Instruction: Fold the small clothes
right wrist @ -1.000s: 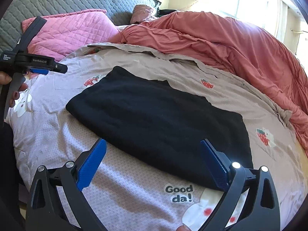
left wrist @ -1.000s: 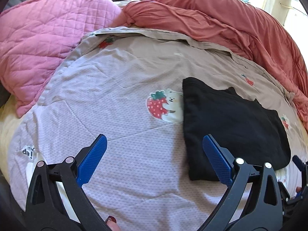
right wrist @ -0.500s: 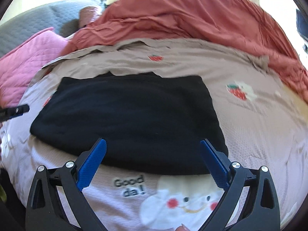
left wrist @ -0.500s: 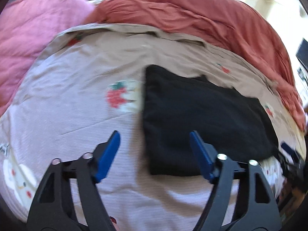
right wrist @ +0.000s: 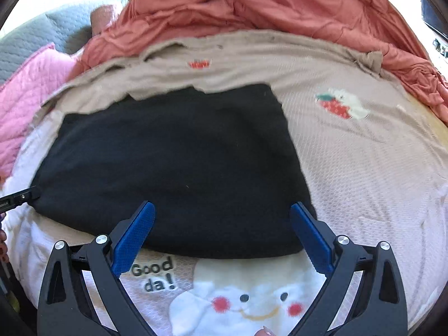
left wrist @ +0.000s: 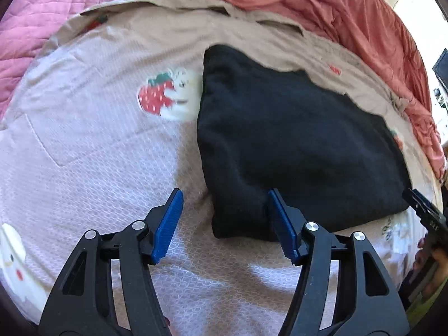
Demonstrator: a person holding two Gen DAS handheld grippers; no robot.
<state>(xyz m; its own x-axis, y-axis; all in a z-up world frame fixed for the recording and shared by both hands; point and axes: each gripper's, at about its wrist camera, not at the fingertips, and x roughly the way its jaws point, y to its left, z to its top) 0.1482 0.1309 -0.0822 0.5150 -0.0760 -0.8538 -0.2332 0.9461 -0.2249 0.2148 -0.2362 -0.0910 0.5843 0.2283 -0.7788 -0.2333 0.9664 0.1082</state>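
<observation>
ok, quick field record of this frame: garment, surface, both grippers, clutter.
garment: black garment, lying flat on the bed, partly folded
surface: printed bedspread, strawberry and bear motifs, "Good da!" text
left gripper: fingers closing, straddling the garment's near corner, not yet pinching
right gripper: fingers wide open over the garment's near edge, nothing held
clutter: rust-red duvet bunched behind; pink quilted pillow at left
</observation>
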